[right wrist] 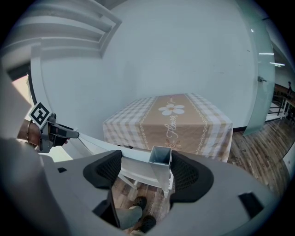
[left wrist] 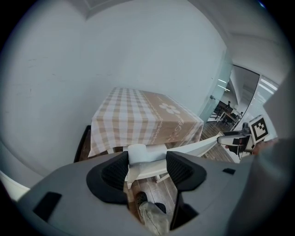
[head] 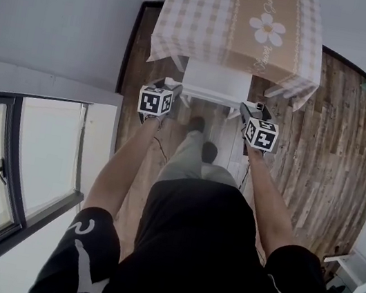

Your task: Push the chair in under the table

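The white chair [head: 215, 81] stands straight ahead of both grippers, its seat partly beneath the near edge of the table [head: 191, 17] and its backrest rail running across between them. The left gripper [head: 173, 90] straddles the rail's left end: in the left gripper view the rounded white corner post [left wrist: 137, 153] sits between the jaws, close against the left pad, with a clear gap to the right pad, so the jaws stand wide and are not clamped. The right gripper [head: 249, 110] straddles the other end in the same way: in the right gripper view the square hollow tube end [right wrist: 160, 156] lies close against the right pad, with open space on its left, so these jaws are also spread. Beyond both grippers the table carries a beige checked tablecloth [head: 275, 18] with a white daisy [head: 267, 29] printed on its brown centre strip, and it backs onto a plain pale wall [left wrist: 138, 55]. Below and behind the grippers the person's dark shoes [head: 197, 124] stand on the wooden plank floor [head: 326, 132]. Well behind the left gripper, on its outer side, is a dark-framed window [head: 41, 152]
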`<state>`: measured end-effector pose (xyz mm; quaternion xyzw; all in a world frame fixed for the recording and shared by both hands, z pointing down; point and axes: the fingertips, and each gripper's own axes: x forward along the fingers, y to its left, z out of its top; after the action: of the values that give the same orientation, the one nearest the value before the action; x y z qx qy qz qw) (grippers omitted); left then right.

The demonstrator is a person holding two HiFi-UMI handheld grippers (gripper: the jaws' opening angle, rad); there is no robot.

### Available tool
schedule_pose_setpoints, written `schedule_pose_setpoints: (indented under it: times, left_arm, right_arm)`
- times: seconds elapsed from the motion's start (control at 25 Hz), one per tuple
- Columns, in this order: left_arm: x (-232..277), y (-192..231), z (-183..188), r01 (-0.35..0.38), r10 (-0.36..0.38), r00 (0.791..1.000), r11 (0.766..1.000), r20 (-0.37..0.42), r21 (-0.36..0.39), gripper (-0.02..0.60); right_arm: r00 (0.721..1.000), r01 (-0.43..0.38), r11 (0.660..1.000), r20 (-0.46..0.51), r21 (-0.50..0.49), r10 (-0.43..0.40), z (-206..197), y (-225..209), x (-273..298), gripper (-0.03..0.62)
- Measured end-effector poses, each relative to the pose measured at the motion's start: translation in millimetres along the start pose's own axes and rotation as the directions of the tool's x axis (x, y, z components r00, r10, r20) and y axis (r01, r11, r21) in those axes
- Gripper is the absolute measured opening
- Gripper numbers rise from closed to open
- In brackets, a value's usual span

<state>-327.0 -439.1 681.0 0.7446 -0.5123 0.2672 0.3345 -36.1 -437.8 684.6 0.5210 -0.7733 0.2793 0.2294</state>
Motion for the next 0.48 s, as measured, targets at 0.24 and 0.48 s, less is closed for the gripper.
schedule_pose_setpoints:
  times: [0.24, 0.48]
  left_arm:
    - [0.5, -4.0, 2.9, 0.004, -0.004, 1.000, 1.000, -0.007, -0.007, 0.272]
    - [9.9, -17.6, -19.6, -0.010, 0.009, 0.999, 1.000, -0.039, -0.023, 0.272]
  right_arm:
    - [1.000, -0.027, 1.000, 0.014, -0.005, 0.027, 3.9, -4.6, 0.9, 0.356]
    - [0.999, -0.009, 1.000, -0.032, -0.003, 0.009, -15.1, -19.2, 1.5, 0.354]
